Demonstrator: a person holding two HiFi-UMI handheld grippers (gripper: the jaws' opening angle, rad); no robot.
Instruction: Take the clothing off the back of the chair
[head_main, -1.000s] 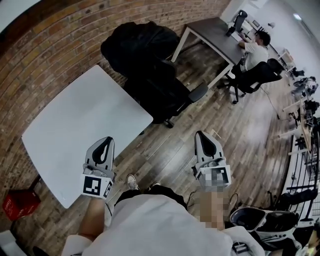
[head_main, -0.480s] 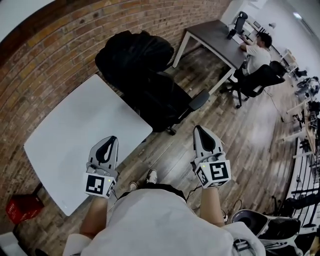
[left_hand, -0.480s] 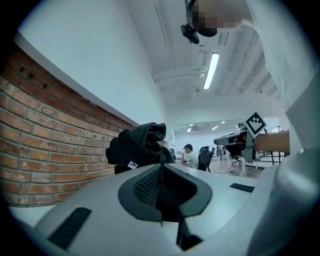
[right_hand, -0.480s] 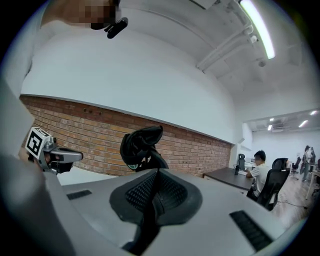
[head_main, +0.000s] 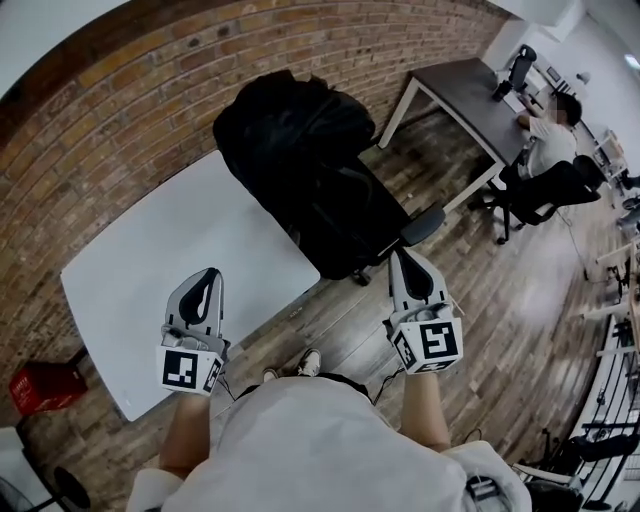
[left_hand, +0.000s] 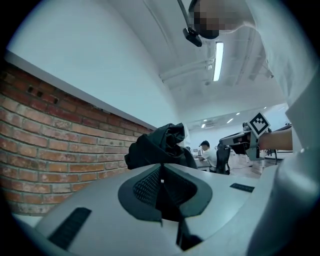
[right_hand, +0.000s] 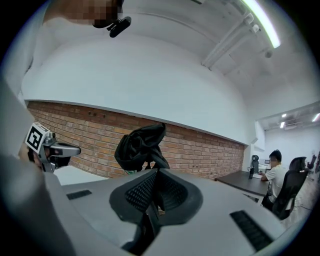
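— Two grippers held level, both short of the chair. On the left gripper (head_main: 208, 280) the jaws are together with nothing between them. It's the same on the right gripper (head_main: 403, 262): pads meeting, empty.
— What does the head view give that the others don't?
— Layout from above. The black clothing (head_main: 290, 120) is heaped on the back of the black office chair (head_main: 355, 215). The chair sits just beside a corner of the white table (head_main: 150, 270), with the brick wall (head_main: 120, 120) behind. A red crate (head_main: 38, 387) is on the floor at the table's near-left end. Neither gripper view shows seat, crate or floorboards.
— And the gripper views?
— Height. The clothing reads as a bunched lump standing above the jaws, against the brick. In the right gripper view a fold pokes up and rightward at its top. The left gripper view catches the other gripper's marker cube (left_hand: 259, 124) at far right.
— Long axis?
— From above, the lump runs left to right across the chair top, wider than deep. The seat points down-right, toward the right gripper. A seated person (head_main: 552, 145) is at a dark desk (head_main: 470, 95), well apart.
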